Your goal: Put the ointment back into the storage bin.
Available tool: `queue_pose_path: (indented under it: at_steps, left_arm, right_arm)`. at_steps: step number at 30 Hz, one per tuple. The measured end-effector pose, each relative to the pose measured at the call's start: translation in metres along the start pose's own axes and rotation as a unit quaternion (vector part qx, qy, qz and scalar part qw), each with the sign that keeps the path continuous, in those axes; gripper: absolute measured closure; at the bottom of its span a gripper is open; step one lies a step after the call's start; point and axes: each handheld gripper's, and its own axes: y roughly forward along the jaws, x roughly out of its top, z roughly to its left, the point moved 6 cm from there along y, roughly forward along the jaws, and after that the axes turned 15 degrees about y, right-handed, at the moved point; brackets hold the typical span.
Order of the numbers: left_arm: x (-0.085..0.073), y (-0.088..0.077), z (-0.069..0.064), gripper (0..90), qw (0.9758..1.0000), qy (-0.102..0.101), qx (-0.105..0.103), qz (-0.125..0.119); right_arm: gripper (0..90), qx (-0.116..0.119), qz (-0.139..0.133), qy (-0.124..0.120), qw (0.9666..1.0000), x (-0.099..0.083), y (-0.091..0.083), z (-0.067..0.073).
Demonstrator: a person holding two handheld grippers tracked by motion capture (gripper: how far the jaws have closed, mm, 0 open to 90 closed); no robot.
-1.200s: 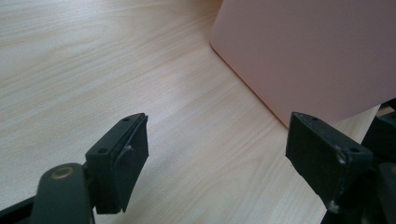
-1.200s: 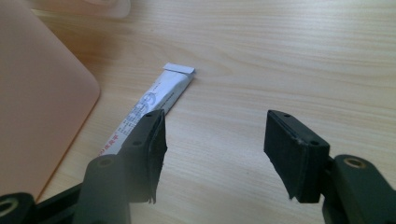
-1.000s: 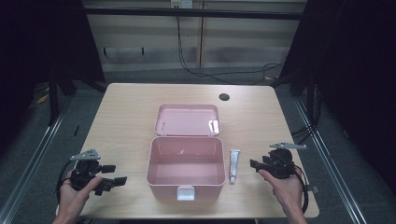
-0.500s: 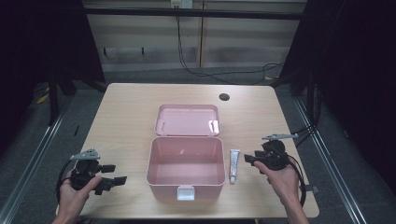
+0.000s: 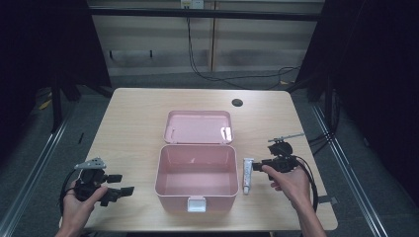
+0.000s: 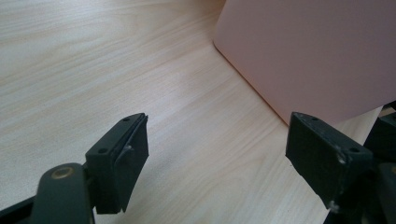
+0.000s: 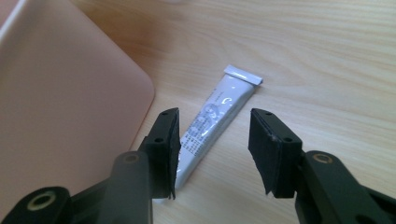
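Since the earlier frames, the right gripper (image 5: 258, 166) has slid in toward the tube (image 5: 247, 175), its fingers (image 7: 164, 140) closing partway; nothing is gripped yet. Lying flat on the tabletop (image 5: 133, 128) just right of the open box (image 5: 196, 170), the tube runs lengthwise between those fingers, crimped end away. Well apart, the left gripper (image 5: 123, 184) waits wide open and empty.

Bright overhead light on the pale wooden surface (image 5: 133, 128), dark surroundings, white glare on the pink plastic lid (image 5: 197, 126), soft close-up focus
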Motion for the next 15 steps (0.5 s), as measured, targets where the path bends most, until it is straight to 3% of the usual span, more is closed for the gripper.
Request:
queue_pose_path:
  at_steps: [7, 15]
  left_arm:
    - [0.000, 0.000, 0.000, 21.1, 1.0000, -0.002, 0.001, -0.001]
    - [0.000, -0.002, 0.000, 21.1, 1.0000, -0.003, 0.001, -0.006]
  right_arm:
    - [55.9, -0.012, 0.038, -0.003, 0.9992, -0.003, 0.014, 0.007]
    - [53.6, -0.032, 0.097, 0.005, 0.9947, -0.005, 0.025, 0.013]
